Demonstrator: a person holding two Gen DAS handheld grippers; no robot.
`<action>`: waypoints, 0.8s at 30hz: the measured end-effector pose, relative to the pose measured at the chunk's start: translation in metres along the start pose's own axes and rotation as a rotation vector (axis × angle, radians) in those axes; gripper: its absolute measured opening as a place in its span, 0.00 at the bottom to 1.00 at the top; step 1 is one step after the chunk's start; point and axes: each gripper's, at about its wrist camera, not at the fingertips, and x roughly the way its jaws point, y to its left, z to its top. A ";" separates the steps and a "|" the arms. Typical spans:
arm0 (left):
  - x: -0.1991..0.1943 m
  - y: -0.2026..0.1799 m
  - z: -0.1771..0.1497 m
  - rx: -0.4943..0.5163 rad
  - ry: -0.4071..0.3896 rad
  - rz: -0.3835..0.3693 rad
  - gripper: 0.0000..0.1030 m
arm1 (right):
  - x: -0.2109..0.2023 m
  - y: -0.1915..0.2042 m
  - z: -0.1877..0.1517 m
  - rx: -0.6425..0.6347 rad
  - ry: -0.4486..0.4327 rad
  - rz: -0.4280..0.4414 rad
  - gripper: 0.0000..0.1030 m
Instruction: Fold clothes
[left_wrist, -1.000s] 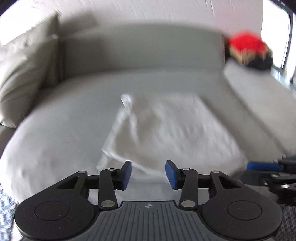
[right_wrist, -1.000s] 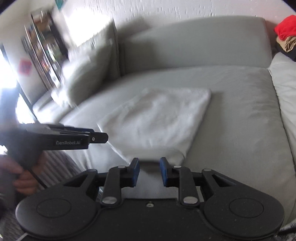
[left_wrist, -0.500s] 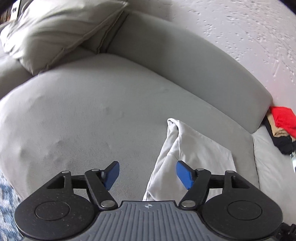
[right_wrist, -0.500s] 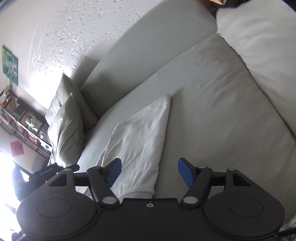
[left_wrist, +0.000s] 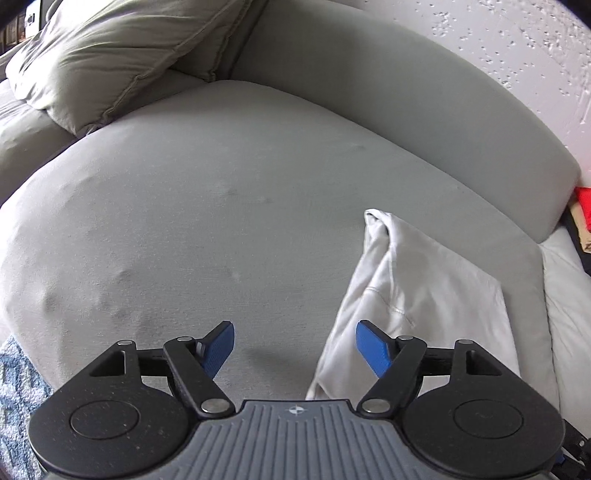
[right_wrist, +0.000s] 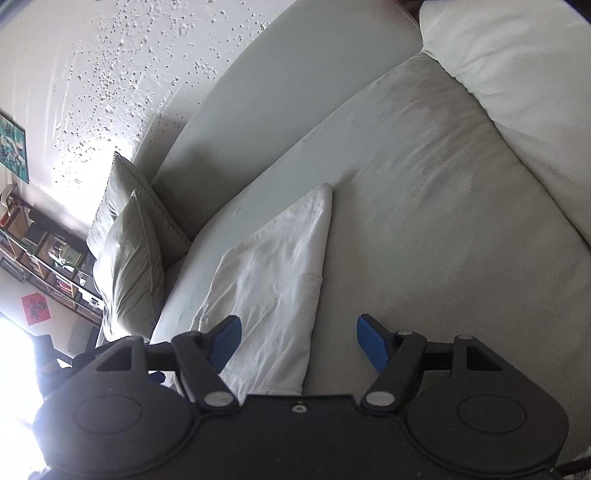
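Left wrist view shows the left gripper (left_wrist: 294, 349) with its jaws spread wider than a second ago, holding nothing; the right gripper (right_wrist: 298, 343) has opened likewise. The white garment (left_wrist: 417, 291) lies folded on the sofa cushion (left_wrist: 207, 206), ahead between both tools, apparently released; further folds may remain, though its near edge is hidden.
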 end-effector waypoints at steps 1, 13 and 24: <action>0.000 -0.001 0.000 0.006 0.000 0.006 0.71 | 0.000 0.000 0.000 -0.001 0.000 -0.001 0.66; 0.026 0.014 0.012 -0.077 0.148 -0.186 0.78 | 0.019 -0.002 0.020 0.041 0.077 0.003 0.56; 0.063 0.022 0.020 -0.129 0.362 -0.476 0.61 | 0.055 -0.022 0.040 0.183 0.204 0.059 0.23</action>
